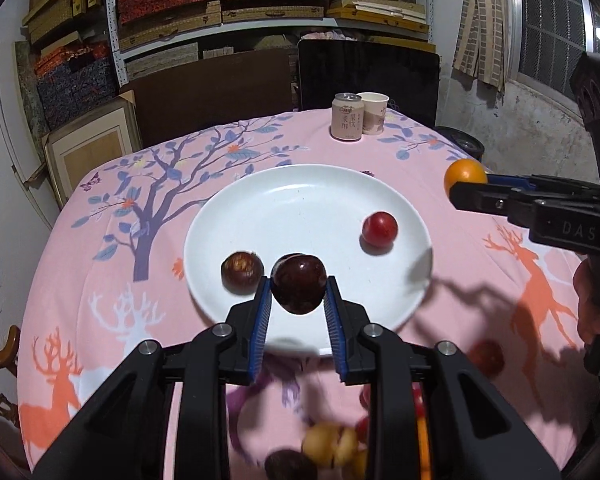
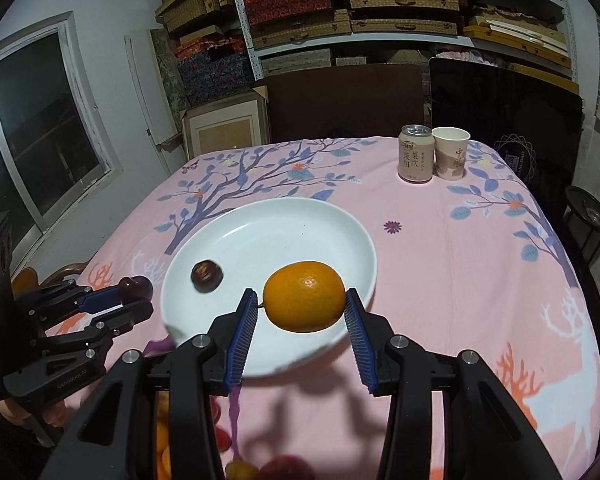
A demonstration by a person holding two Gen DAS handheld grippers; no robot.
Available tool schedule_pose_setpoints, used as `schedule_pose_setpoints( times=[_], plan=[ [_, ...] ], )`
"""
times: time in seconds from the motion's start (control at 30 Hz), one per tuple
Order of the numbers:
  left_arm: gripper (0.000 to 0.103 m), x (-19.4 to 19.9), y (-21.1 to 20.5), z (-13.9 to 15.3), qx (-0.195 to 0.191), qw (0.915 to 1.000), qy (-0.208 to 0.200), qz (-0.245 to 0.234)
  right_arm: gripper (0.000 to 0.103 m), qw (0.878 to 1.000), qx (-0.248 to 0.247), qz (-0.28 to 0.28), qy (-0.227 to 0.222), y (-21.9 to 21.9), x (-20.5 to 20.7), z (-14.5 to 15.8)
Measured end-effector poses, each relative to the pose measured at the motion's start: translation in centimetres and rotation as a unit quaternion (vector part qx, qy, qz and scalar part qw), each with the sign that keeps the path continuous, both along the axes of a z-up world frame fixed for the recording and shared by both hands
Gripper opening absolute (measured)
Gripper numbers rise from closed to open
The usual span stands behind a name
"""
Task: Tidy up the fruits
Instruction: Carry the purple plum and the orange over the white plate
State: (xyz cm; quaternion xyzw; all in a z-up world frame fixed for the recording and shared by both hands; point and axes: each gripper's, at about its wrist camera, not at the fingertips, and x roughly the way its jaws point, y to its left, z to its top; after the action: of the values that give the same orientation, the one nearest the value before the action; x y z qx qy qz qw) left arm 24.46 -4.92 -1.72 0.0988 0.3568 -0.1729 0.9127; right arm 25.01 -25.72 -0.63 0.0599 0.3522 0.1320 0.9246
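Note:
My left gripper (image 1: pixel 298 290) is shut on a dark red plum (image 1: pixel 299 283), held over the near rim of a white plate (image 1: pixel 300 188). On the plate lie a brown chestnut-like fruit (image 1: pixel 242 273) and a small red fruit (image 1: pixel 379 229). My right gripper (image 2: pixel 301 300) is shut on an orange (image 2: pixel 304 296) above the plate's (image 2: pixel 268 224) near right edge. In the right wrist view the left gripper (image 2: pixel 134 294) sits left of the plate with the plum (image 2: pixel 135 288), and the brown fruit (image 2: pixel 207 275) rests on the plate.
A drink can (image 1: pixel 347 116) and paper cup (image 1: pixel 374 113) stand at the far side of the pink tablecloth (image 1: pixel 120 312). Several loose yellow and red fruits (image 1: pixel 332 446) lie blurred near the front edge, with one red fruit (image 1: pixel 486 358) to the right. Shelves and a chair stand behind.

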Motion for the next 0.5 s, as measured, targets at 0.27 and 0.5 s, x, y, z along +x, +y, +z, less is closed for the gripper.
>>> schedule_pose_setpoints(
  times=[0.27,0.5],
  plan=[
    [0.026,7.5,-1.3,-2.2,0.009,0.9994,0.029,0.017,0.045,1.0,0.001,-0.009,0.027,0.8,6.5,-1.7],
    [0.026,11.6,-1.5,-4.9,0.006,0.9967,0.076,0.027,0.047,0.998,0.003,-0.006,0.062,2.1,10.4,-4.2]
  ],
)
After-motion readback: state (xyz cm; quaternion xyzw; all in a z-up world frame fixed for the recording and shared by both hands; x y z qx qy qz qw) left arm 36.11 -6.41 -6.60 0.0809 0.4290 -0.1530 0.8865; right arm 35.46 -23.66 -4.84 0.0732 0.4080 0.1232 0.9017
